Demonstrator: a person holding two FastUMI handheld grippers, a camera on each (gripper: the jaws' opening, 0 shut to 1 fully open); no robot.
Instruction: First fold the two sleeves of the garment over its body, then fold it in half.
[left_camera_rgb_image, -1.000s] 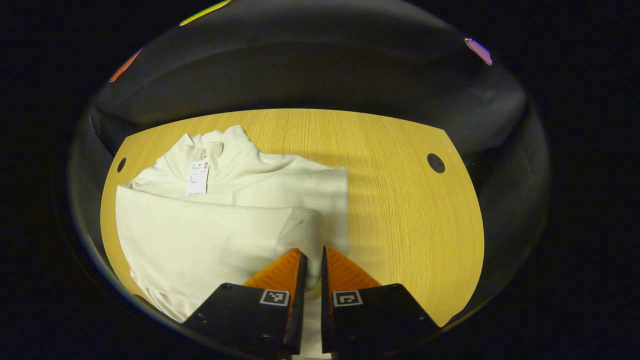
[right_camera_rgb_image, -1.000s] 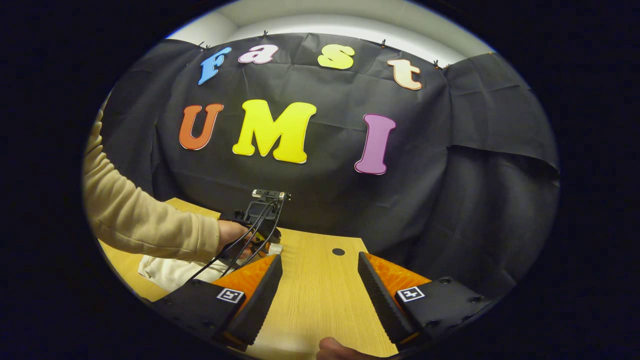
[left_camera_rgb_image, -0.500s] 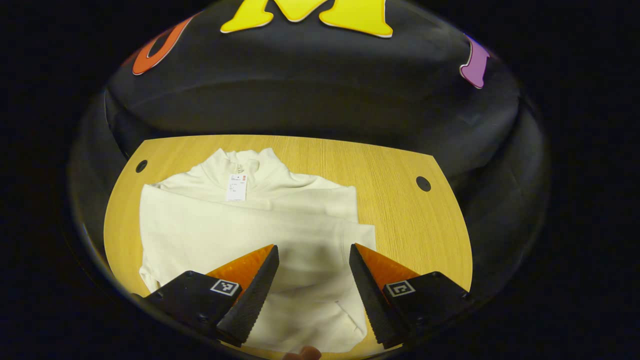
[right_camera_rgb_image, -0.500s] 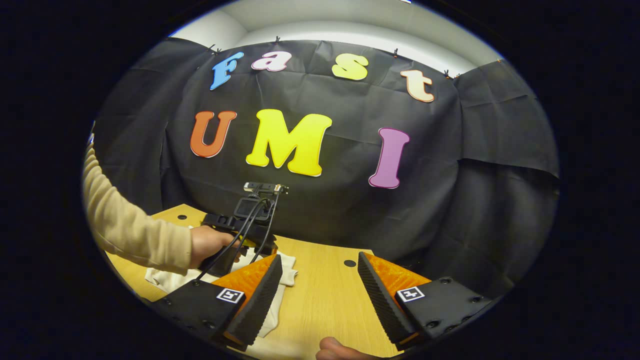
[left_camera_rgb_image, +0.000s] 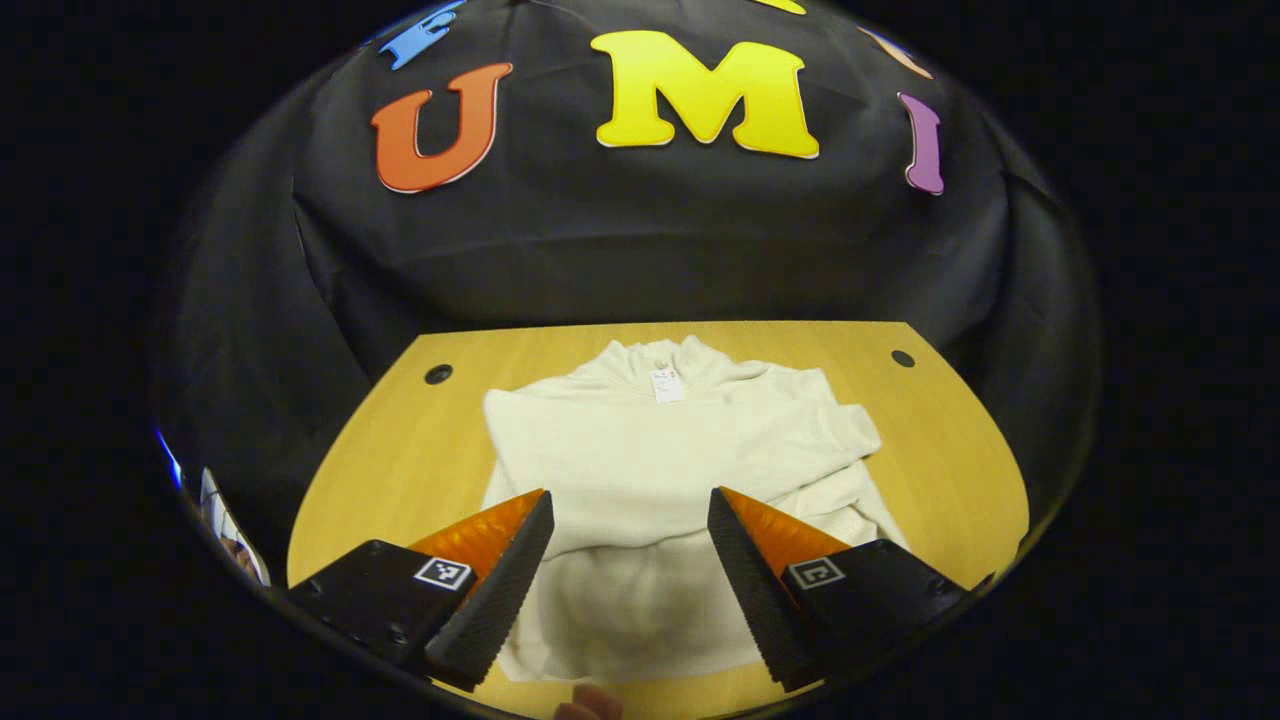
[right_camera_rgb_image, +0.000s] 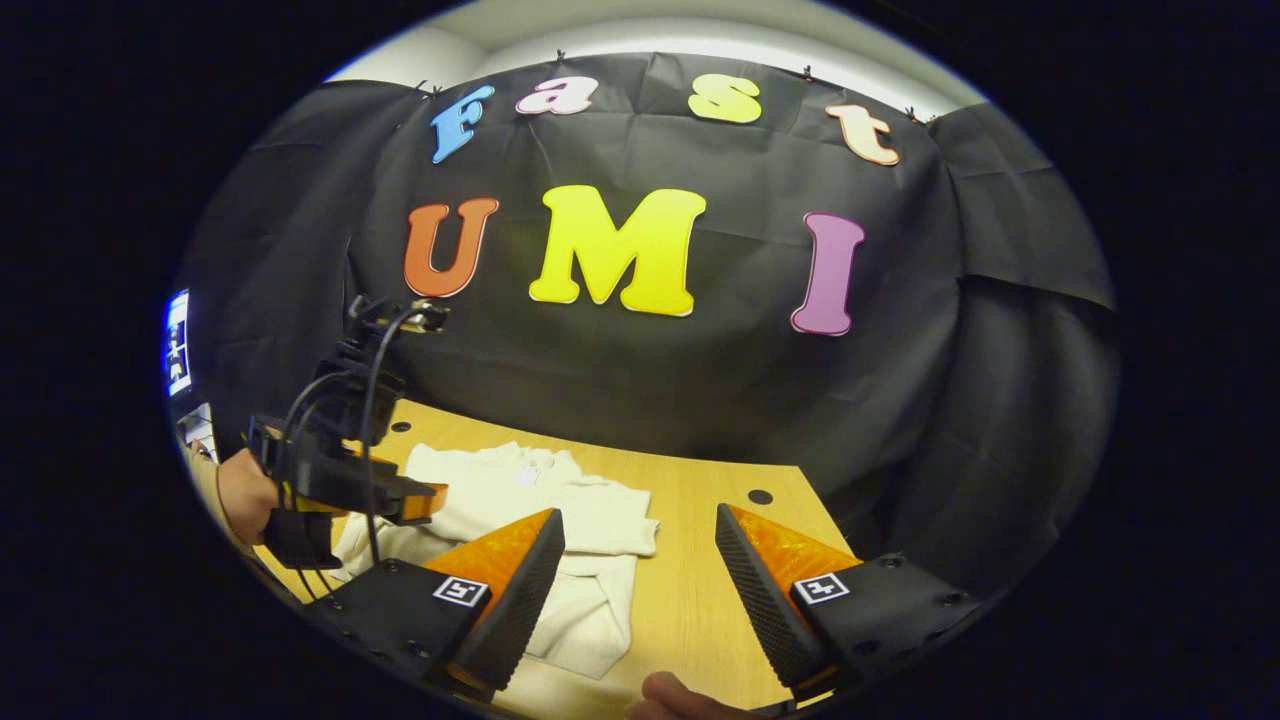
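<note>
A cream high-neck garment (left_camera_rgb_image: 660, 470) lies flat on the wooden table (left_camera_rgb_image: 400, 470), collar toward the wall, with a white tag (left_camera_rgb_image: 667, 385) at the neck. A sleeve lies folded across its body. My left gripper (left_camera_rgb_image: 628, 560) hovers open over the garment's near hem, nothing between its fingers. In the right gripper view, the garment (right_camera_rgb_image: 560, 540) lies left of centre and my right gripper (right_camera_rgb_image: 640, 585) stands open above bare table to the garment's right. The left gripper (right_camera_rgb_image: 330, 480), held by a hand (right_camera_rgb_image: 240, 495), shows there at the far left, raised above the garment.
The table has a round cable hole near each far corner (left_camera_rgb_image: 438, 374) (left_camera_rgb_image: 902, 358). Black cloth wall stands close behind the table's far edge. A fingertip (right_camera_rgb_image: 665, 695) shows at the bottom of the right gripper view. Bare wood lies right of the garment.
My left gripper let go of the sleeve cuff, opened, then rose and drew back toward the near edge and left. The sleeve now rests across the body. The right gripper stayed open.
</note>
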